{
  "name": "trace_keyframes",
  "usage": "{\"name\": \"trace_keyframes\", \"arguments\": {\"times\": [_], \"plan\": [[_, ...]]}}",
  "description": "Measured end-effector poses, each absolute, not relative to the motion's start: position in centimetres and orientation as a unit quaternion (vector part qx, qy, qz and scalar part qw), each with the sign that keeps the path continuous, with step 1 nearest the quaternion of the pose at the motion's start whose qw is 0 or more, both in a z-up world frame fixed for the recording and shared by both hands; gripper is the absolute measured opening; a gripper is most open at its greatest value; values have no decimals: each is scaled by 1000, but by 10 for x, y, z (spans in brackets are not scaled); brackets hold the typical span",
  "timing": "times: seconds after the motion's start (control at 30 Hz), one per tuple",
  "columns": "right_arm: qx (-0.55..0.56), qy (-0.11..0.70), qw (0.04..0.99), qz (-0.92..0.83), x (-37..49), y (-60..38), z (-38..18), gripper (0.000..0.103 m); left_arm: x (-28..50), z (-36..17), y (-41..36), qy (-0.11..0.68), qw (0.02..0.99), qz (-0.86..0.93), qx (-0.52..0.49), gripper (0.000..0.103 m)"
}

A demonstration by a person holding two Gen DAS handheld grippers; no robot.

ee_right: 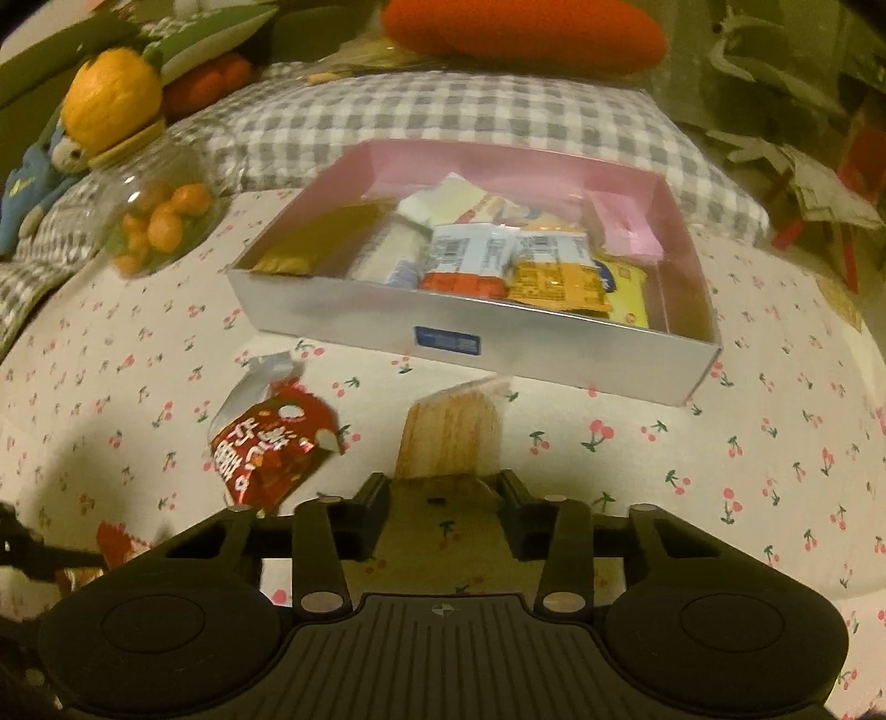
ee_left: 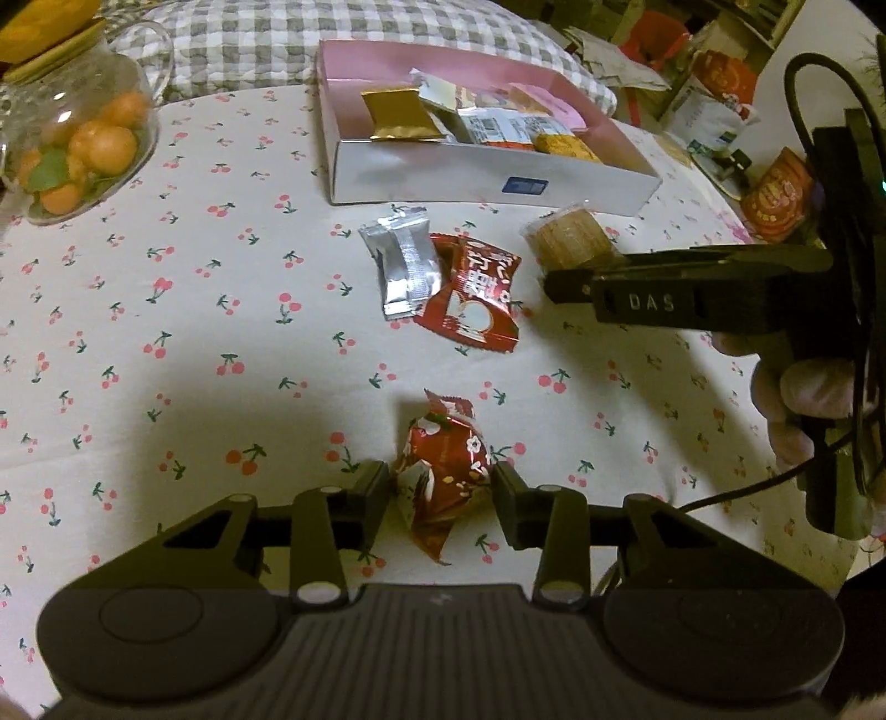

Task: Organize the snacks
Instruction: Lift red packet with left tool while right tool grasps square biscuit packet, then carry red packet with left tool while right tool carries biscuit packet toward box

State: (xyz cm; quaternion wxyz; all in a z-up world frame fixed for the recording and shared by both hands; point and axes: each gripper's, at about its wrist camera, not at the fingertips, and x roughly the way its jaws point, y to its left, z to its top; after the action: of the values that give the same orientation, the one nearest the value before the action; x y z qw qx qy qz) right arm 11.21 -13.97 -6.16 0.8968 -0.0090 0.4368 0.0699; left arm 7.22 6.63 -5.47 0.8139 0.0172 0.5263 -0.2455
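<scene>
My left gripper (ee_left: 443, 490) is shut on a red wrapped snack (ee_left: 443, 471) that rests on the cherry-print tablecloth (ee_left: 194, 332). A tan biscuit packet (ee_right: 449, 437) sits between the pads of my right gripper (ee_right: 444, 490), which is shut on its near end; the left wrist view shows that gripper (ee_left: 554, 282) from the side, at the same packet (ee_left: 570, 238). Between the two lie a silver packet (ee_left: 401, 266) and a flat red packet (ee_left: 476, 293), also visible as the red packet (ee_right: 271, 448). Behind them stands the pink-lined box (ee_left: 443, 177) (ee_right: 387, 315) holding several snacks.
A glass jar of small oranges (ee_left: 77, 138) (ee_right: 155, 221) stands at the far left. A checked cushion (ee_left: 277, 44) lies behind the box. Another red packet (ee_left: 781, 194) and bags sit at the far right. A person's hand (ee_left: 803, 387) holds the right gripper's handle.
</scene>
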Motion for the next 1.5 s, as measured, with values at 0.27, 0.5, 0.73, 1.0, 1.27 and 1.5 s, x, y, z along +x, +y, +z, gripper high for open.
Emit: {"name": "trace_keyframes", "arguments": {"times": [0.27,0.5,0.73,1.0,1.27,1.5], "plan": [[8,450,890,73,114,-141,-60,36,74,-51,71,523,820,-232,0,37],[82,479,871,74,117,-154,-57,36,79,-48,76,524,822,-224,-24,36],[155,504,845,87,118,-167,-55,28,84,-48,82,530,817,-219,-59,36],[137,509,845,96,117,-162,-57,33,88,-48,86,535,814,-214,-79,36],[48,476,872,102,112,-139,-58,33,88,-51,83,539,812,-212,-76,36],[10,470,878,93,112,-134,-58,7,88,-50,82,536,813,-212,-79,36]]}}
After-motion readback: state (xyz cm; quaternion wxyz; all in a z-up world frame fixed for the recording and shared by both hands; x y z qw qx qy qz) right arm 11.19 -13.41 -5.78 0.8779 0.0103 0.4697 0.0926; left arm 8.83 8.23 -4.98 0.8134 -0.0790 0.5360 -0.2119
